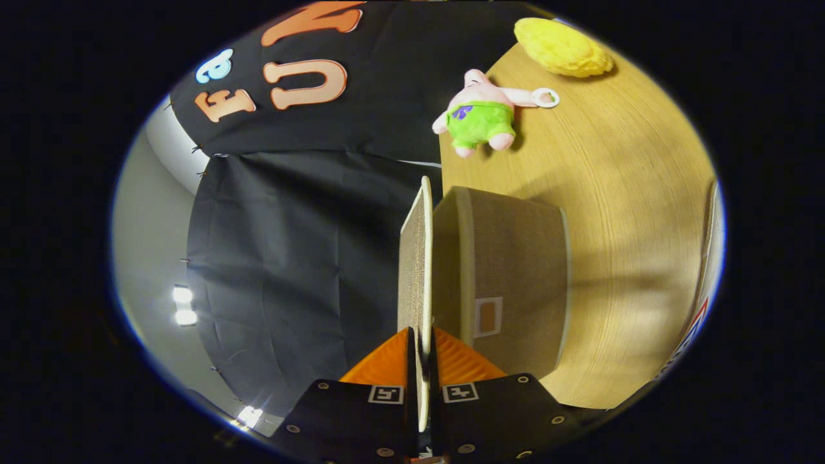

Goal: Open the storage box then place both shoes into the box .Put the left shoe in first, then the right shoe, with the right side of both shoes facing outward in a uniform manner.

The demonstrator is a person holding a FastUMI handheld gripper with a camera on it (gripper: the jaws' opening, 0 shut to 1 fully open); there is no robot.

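Note:
The view is rolled on its side. My gripper (421,338) is shut on the edge of the storage box's lid (414,258), a thin brown fabric panel with a pale rim that runs straight ahead from between the two orange fingers (387,364). The lid stands lifted away from the box (515,283), a brown fabric box with a pale trim and a small label window on its front, resting on the wooden table (619,212) just beside the lid. The inside of the box is hidden from here.
Beyond the box on the table lie a pink plush toy in green shorts (482,116) with a white ring, and a yellow plush (562,47) farther off. A flat printed item (699,309) lies at the table's edge. The black cloth wall (290,258) lies on the lid's other side.

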